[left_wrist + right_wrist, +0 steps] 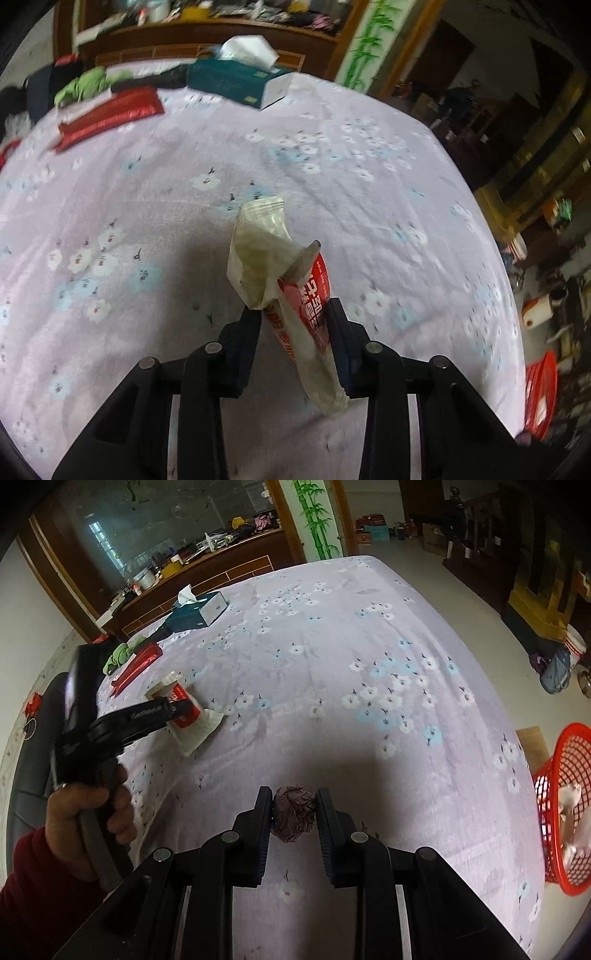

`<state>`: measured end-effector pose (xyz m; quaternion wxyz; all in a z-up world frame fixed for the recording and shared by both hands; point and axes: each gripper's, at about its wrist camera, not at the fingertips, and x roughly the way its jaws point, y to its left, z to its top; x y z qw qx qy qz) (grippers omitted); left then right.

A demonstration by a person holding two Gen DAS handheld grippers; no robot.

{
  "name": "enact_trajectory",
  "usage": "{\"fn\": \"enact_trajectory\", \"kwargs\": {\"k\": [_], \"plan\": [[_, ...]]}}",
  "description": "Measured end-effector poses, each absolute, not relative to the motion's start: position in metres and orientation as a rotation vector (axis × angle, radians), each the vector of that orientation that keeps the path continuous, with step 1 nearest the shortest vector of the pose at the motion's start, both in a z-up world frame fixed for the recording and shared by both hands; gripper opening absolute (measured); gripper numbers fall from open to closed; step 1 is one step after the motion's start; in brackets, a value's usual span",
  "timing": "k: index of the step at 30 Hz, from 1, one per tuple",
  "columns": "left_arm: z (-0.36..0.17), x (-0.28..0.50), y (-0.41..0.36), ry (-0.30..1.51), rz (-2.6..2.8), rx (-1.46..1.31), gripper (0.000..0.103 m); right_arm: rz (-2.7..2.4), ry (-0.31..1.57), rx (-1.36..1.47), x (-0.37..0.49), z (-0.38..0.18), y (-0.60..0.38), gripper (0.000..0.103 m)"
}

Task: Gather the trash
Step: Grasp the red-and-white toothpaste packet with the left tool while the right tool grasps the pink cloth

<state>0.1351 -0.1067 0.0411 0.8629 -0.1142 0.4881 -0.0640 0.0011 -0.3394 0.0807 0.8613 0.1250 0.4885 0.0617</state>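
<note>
Left wrist view shows the left gripper pinching a red and white wrapper above the flowered bedsheet. Right wrist view shows the right gripper pressed on a crumpled brownish paper ball, with a red basket at three o'clock beside the bed.

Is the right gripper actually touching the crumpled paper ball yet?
Touching. The right wrist view shows the right gripper with both fingers pressed against the sides of the crumpled paper ball, no gap either side.
</note>
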Motion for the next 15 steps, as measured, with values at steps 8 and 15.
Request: {"fn": "enact_trajectory", "kwargs": {"k": [8, 15], "plan": [[0.076, 0.049, -0.138, 0.916, -0.236, -0.026, 0.034, 0.086, 1.023, 0.259, -0.03, 0.076, -0.346, 0.025], [0.082, -0.025, -0.165, 0.897, -0.301, 0.103, 0.035, 0.029, 1.026, 0.18, -0.066, 0.069, -0.35, 0.025]]}}
